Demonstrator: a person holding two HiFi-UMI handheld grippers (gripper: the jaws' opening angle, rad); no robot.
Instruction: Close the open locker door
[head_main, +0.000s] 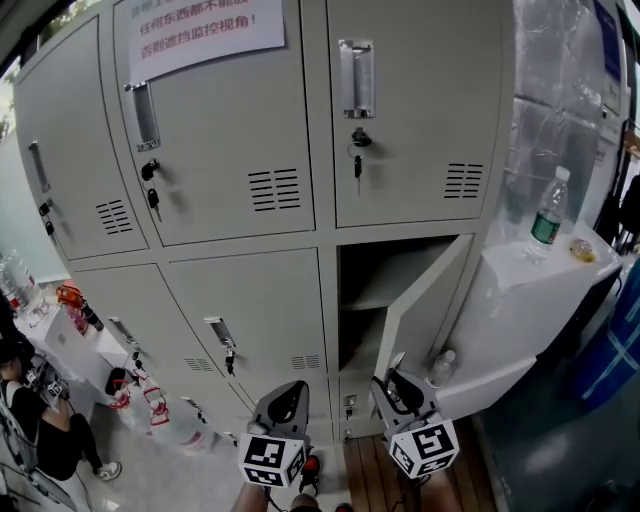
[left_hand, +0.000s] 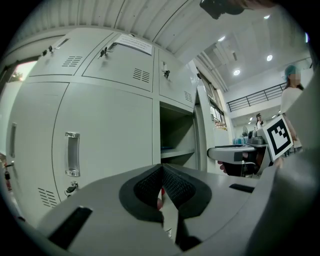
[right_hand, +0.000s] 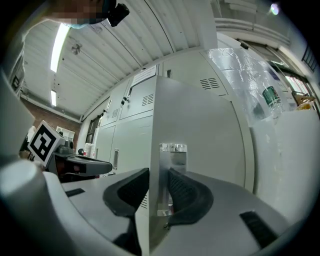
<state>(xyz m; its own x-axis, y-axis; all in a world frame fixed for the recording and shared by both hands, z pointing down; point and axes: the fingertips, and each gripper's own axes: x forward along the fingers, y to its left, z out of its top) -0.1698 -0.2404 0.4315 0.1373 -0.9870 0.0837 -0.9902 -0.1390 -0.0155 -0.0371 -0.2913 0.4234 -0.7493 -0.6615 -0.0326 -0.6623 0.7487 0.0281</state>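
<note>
- The left gripper (head_main: 285, 402) sits at the bottom centre of the head view, with its marker cube nearest the camera. In the left gripper view its jaws are together at the tips, with nothing between them. It points at the closed lower lockers and touches none of them.
- The right gripper (head_main: 392, 380) is just to the right of it, at the free edge of the locker door (head_main: 428, 300). In the right gripper view the jaws straddle that edge, one pad on each side, and appear closed on it. The outer pad lies against the recessed handle (right_hand: 173, 156).
- The locker door is in the lower right column of the locker bank (head_main: 230, 130). It stands swung out toward the lower right of the frame.
- The open compartment (head_main: 372, 275) behind the door shows one shelf.
- A water bottle (head_main: 547, 216) stands upright on a white cabinet (head_main: 520, 300) at the right.
- A paper notice (head_main: 205, 30) is fixed to an upper locker at the top left.
</note>
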